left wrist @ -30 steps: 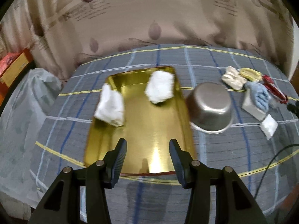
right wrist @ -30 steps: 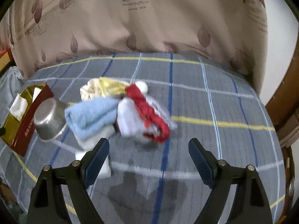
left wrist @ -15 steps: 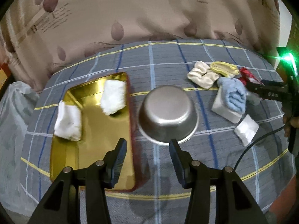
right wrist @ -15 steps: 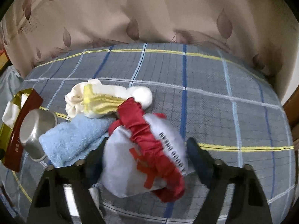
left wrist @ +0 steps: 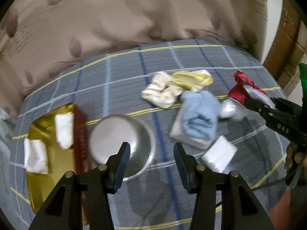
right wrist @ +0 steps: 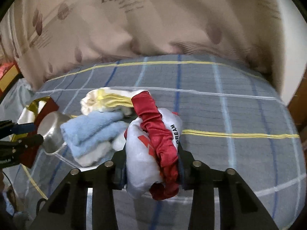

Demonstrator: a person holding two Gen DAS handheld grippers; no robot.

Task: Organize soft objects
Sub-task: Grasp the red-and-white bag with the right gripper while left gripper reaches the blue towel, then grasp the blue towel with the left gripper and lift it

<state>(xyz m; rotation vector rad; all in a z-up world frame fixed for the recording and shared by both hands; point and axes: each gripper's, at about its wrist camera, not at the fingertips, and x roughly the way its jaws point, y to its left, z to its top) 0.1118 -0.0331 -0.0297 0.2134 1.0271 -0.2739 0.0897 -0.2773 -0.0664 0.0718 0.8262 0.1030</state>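
Observation:
My right gripper [right wrist: 152,154] is closing its jaws on a white cloth bundle with a red scrunched band [right wrist: 153,134], and the pads press into its sides. That bundle [left wrist: 239,93] shows at the right edge of the left wrist view. Beside it lie a folded light blue towel [right wrist: 94,128], a yellow cloth [left wrist: 191,79] and cream socks [left wrist: 161,94]. My left gripper [left wrist: 151,147] hangs open and empty just right of the steel bowl [left wrist: 115,134]. The gold tray [left wrist: 44,176] at the left holds two white pads [left wrist: 64,132].
All of it rests on a grey plaid bedcover [right wrist: 230,115] against a beige leaf-print quilt [left wrist: 153,19]. A white folded packet [left wrist: 218,154] lies near the blue towel. A hand [left wrist: 295,157] grips the right tool. A cable runs along the right edge.
The right jaws went from wide open to closed around the white and red bundle. The left gripper slid right, from over the gold tray to beside the steel bowl, staying open.

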